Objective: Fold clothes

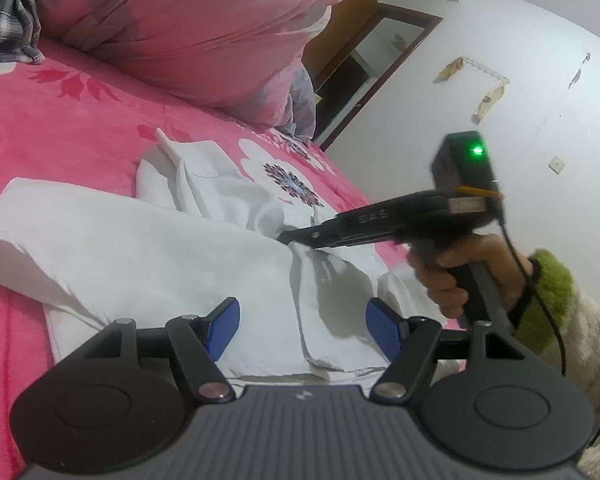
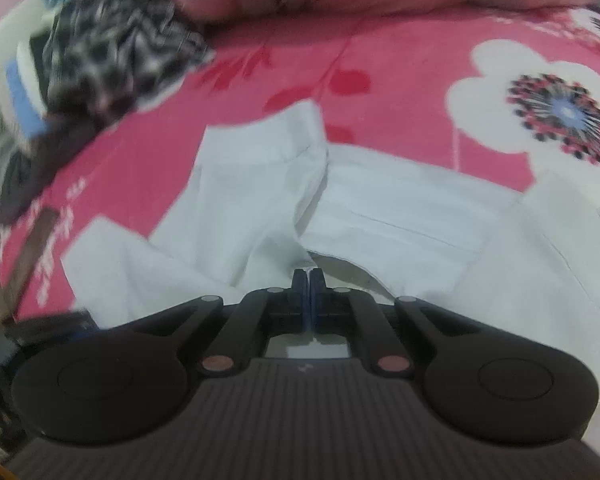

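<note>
A white garment (image 1: pixel 160 256) lies crumpled on the pink floral bedspread (image 1: pixel 60 120), with a sleeve and collar toward the far side. Low over the garment's near edge my left gripper (image 1: pixel 302 324) stands open, and nothing sits between its blue pads (image 1: pixel 224 328). From the right, my right gripper (image 1: pixel 288 236) comes in with a hand on its handle, its tips at a raised fold in the garment's middle. In the blurred right wrist view the right gripper (image 2: pixel 309 276) is shut, a thin sliver of the white garment (image 2: pixel 400 216) caught between its pads.
A pink quilt (image 1: pixel 188 28) is heaped at the back of the bed. A black-and-white checked garment (image 2: pixel 116 48) lies to the left of the quilt. The bed's edge and a white wall (image 1: pixel 500 60) are on the right. A fuzzy green cuff (image 1: pixel 548 284) covers the wrist.
</note>
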Available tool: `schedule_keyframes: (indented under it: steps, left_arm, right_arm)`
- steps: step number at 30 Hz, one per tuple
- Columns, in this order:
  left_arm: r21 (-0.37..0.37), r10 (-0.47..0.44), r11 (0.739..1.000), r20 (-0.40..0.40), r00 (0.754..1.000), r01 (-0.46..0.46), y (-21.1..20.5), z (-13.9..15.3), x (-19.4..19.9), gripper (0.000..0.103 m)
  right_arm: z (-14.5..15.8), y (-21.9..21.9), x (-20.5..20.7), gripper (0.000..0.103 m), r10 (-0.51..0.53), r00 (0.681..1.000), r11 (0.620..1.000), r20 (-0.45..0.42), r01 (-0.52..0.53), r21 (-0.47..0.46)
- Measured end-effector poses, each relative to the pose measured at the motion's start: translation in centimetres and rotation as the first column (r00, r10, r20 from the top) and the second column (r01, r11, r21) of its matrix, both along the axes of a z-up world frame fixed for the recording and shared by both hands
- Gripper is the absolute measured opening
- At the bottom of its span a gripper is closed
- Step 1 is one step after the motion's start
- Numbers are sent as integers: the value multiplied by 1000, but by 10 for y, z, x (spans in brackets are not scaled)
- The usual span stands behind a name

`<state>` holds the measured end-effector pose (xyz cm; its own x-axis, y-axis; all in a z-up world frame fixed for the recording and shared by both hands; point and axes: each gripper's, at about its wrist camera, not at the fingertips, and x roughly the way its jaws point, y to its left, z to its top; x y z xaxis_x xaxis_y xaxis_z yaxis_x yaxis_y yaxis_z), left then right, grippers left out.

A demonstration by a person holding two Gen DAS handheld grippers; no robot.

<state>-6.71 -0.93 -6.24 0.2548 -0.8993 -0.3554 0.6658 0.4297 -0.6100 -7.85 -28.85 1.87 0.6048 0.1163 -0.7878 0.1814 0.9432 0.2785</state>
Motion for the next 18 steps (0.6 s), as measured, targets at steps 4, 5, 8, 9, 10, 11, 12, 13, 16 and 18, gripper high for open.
schedule_keyframes:
  steps: [4, 5, 8, 9, 10, 11, 12, 13, 16, 18]
  left_arm:
    - [3, 0, 1000, 3, 1000, 0, 0, 0, 0, 71]
    - [4, 0, 1000, 2, 1000, 0, 0, -1, 0, 71]
    - [3, 2, 1000, 1, 1000, -2, 0, -1, 0, 71]
    - [5, 2, 1000, 2, 1000, -2, 0, -1, 0, 71]
    - [6, 2, 1000, 3, 1000, -2, -1, -1, 0, 71]
    - [6, 2, 1000, 4, 1000, -2, -1, -1, 0, 71]
    - [5, 2, 1000, 4, 1000, -2, -1, -1, 0, 71]
    - [4, 2, 1000, 3, 1000, -2, 0, -1, 0, 71]
    - [1, 0, 1000, -3, 1000, 0, 0, -1, 0, 71]
    - [1, -1, 1000, -4, 1000, 1, 0, -1, 1, 71]
  right_arm:
    - [-1, 0, -10, 0, -92, 996, 996, 2, 92, -7]
    - [-3, 0, -12, 0, -107, 994, 994, -3, 107, -9]
    - [-8, 1, -16, 1, -148, 989, 989, 4, 148, -8]
    - [-7, 1, -18, 1, -164, 986, 986, 17, 165, -14]
    - [-6, 0, -20, 3, -174, 984, 984, 24, 175, -19]
    - [-4, 0, -22, 4, -182, 983, 983, 30, 183, -18]
    - [-2, -2, -24, 4, -188, 982, 982, 32, 189, -7]
    - [2, -3, -27, 4, -196, 980, 981, 33, 196, 5]
    - [17, 1, -31, 5, -195, 979, 981, 60, 196, -9]
    - [26, 7, -30, 5, -175, 980, 984, 92, 178, -22]
